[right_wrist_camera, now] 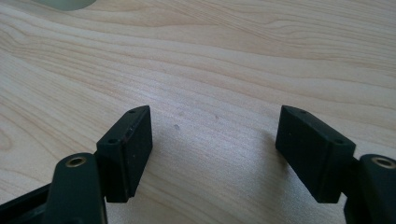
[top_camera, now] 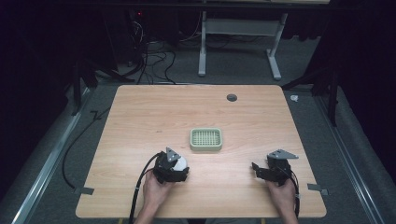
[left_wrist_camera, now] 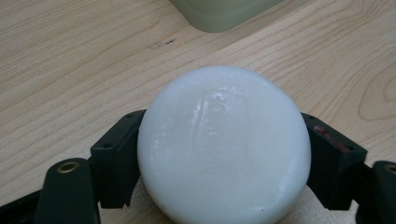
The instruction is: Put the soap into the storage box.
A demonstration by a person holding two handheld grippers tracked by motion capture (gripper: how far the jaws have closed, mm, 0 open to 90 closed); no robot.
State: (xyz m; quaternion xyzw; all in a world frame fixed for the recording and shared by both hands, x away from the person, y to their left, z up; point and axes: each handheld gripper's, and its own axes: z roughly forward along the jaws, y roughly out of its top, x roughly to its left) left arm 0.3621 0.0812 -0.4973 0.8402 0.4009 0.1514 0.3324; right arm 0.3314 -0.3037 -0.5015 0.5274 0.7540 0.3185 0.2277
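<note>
High view: we are holding the left gripper (top_camera: 180, 164) near the table's (top_camera: 140, 121) front edge, just short of the pale green gridded soap dish (top_camera: 206, 139).

Left gripper view: its jaws are clamping a smooth white rounded soap bar (left_wrist_camera: 224, 144), possibly embossed.

Right gripper view: the right gripper (right_wrist_camera: 214, 154) is hovering spread apart over bare wood.

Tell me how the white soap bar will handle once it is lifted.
The soap looks glossy and rounded, so it may slip between the left tool's jaws. It seems solid, probably stiff. Its curved sides suggest it could rock or slide if dropped.
</note>
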